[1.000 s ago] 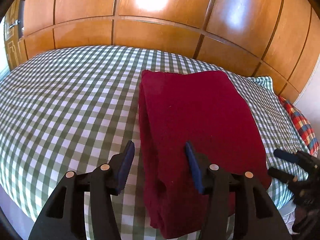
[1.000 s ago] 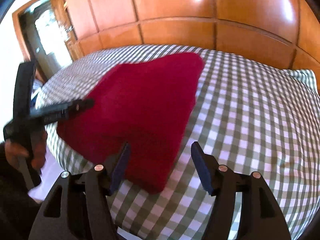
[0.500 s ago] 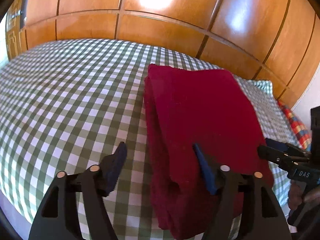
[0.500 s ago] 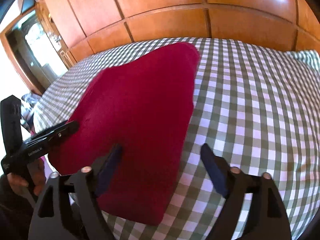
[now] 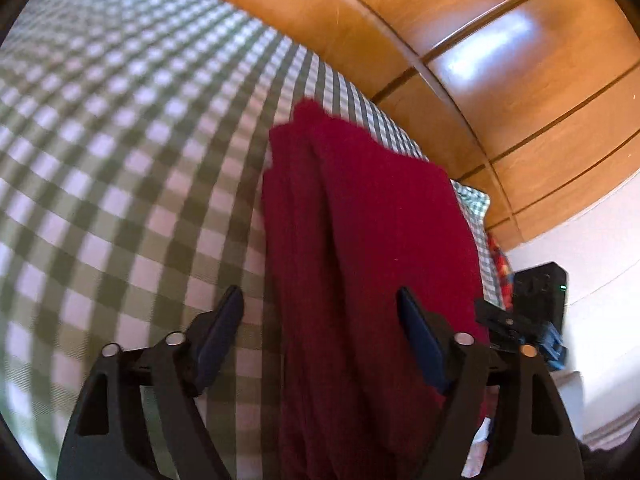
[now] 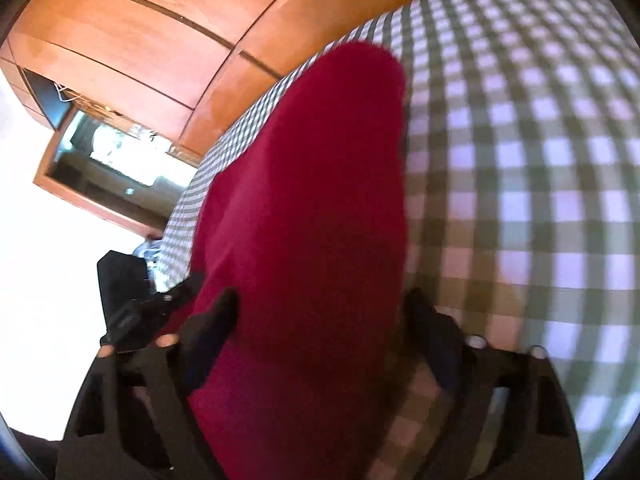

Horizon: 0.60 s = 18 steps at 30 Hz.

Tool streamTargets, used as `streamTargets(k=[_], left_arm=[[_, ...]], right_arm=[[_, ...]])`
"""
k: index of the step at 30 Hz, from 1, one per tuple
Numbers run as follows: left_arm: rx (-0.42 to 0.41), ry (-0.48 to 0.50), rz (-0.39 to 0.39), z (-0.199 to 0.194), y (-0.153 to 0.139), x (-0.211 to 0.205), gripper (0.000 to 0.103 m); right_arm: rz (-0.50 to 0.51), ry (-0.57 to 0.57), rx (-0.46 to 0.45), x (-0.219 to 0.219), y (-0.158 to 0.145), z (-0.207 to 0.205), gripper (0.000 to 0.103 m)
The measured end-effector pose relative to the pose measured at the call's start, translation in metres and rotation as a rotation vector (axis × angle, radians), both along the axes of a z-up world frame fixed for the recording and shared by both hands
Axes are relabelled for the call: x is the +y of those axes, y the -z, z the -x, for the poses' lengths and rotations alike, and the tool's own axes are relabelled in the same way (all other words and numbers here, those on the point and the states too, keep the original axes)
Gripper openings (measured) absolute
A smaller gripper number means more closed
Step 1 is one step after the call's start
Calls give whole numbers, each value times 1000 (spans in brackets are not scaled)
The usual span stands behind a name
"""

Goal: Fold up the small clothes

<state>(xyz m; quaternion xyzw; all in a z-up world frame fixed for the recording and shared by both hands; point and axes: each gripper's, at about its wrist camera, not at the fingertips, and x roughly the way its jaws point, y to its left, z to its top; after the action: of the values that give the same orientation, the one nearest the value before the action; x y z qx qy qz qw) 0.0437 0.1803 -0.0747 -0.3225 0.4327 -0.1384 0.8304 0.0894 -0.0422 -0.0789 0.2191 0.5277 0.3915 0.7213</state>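
red garment (image 5: 372, 248) on checked bedspread (image 5: 120, 152), folded

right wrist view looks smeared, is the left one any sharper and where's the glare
Right wrist view: motion blur softens the dark red folded cloth and the right gripper. Left wrist view: sharper, though the green-and-white checked bedcover is blurred; glare on the glossy wooden wall panels.

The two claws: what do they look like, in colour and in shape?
The left claw and the right claw look alike: black plastic frames with cut-out openings, round silver pins at the joints, and two flat dark blue pads at the tips. No cables show, and no readable markings.
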Motion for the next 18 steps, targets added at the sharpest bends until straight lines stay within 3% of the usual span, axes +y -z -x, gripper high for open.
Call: streamTargets(k=[1,2,4,5,11,18], left_arm=[[-17,19,38,0,2,-1,53],[-32,33,67,1,2,-3,45],[-63,50,59,3,-4,-9,38],[-73,57,55,4,-6,-12,35],[-155,168,70,-10,-40,-54,33],[-216,387,57,-74,-74,-183,33]], right_arm=[[-12,3,1,0,1,1,65],[-24,2,-3,1,0,4,60],[-44,-2,-14,0,-5,7,44],[-48,-2,-24,-5,-9,10,42],[-42,77,-148,-65,-52,28,39],[7,304,-250,-194,-88,34,39]])
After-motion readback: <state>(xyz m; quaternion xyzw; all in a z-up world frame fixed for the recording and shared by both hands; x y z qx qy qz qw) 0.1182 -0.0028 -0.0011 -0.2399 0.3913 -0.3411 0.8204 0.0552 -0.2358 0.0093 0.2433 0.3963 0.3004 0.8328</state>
